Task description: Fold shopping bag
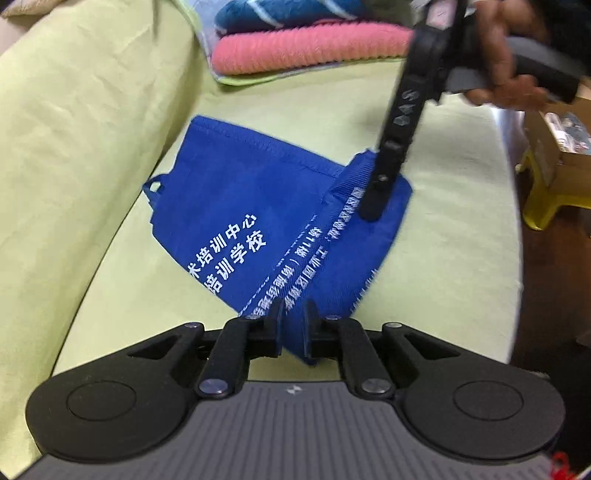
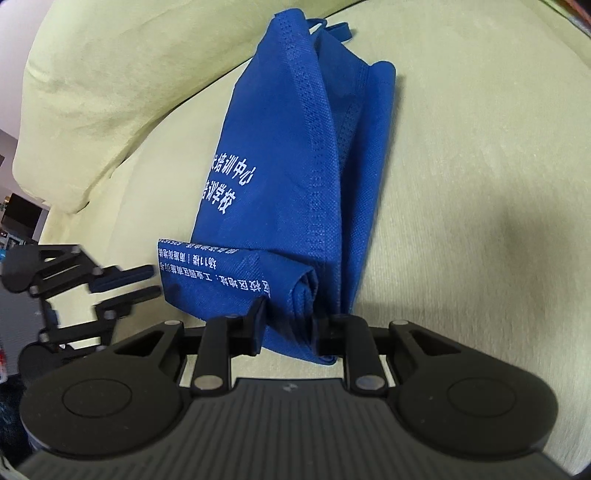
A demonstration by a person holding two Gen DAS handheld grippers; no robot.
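A blue non-woven shopping bag (image 1: 236, 199) with white printed characters lies on a yellow-green sofa seat, its bottom part folded over. My left gripper (image 1: 295, 328) is shut on the bag's near folded corner. My right gripper (image 2: 291, 325) is shut on a bunched fold at the bag's (image 2: 295, 155) other near corner. In the left wrist view the right gripper (image 1: 369, 210) comes down from the upper right onto the bag. In the right wrist view the left gripper (image 2: 147, 280) shows at the left beside the folded flap. The bag's handles (image 2: 332, 31) lie at its far end.
The sofa's back cushion (image 1: 74, 129) rises along the left. Stacked folded pink and blue knitwear (image 1: 306, 40) sits at the far end of the seat. A yellow stool (image 1: 554, 199) and a cardboard box (image 1: 565, 136) stand off the seat's right edge.
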